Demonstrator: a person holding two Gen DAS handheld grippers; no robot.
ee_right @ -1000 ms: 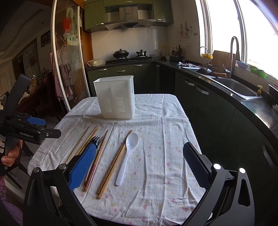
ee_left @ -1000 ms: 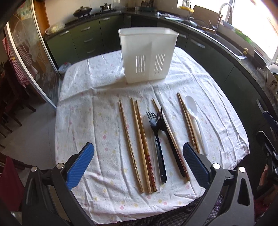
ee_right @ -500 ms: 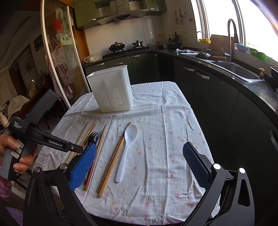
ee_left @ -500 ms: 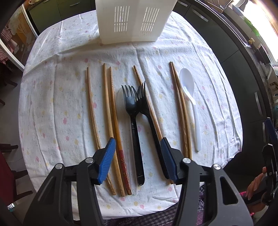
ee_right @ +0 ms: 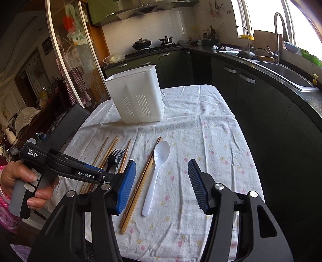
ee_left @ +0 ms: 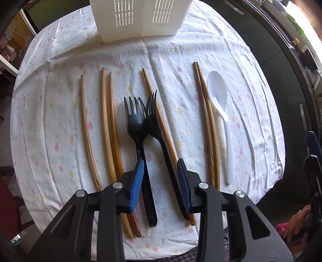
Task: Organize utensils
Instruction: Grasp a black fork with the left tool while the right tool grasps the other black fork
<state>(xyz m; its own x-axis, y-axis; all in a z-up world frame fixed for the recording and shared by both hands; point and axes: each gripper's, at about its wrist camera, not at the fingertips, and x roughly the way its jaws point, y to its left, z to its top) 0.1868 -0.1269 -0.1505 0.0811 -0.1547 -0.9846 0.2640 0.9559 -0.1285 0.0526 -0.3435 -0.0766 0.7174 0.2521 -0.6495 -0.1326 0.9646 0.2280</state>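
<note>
The left gripper (ee_left: 160, 177) is hanging low over the two black forks (ee_left: 145, 129), its jaws narrowed since earlier but apart, straddling both handles. The right gripper (ee_right: 162, 184) is hovering open right of the forks; the white caddy (ee_left: 136, 18) is standing beyond them.

Home kitchen: dark green cabinets w/ black worktop (ee_right: 267, 66), steel sink + tall faucet (ee_right: 278, 36), gas stove w/ black pots (ee_right: 141, 43), steel range hood (ee_right: 134, 11).
</note>
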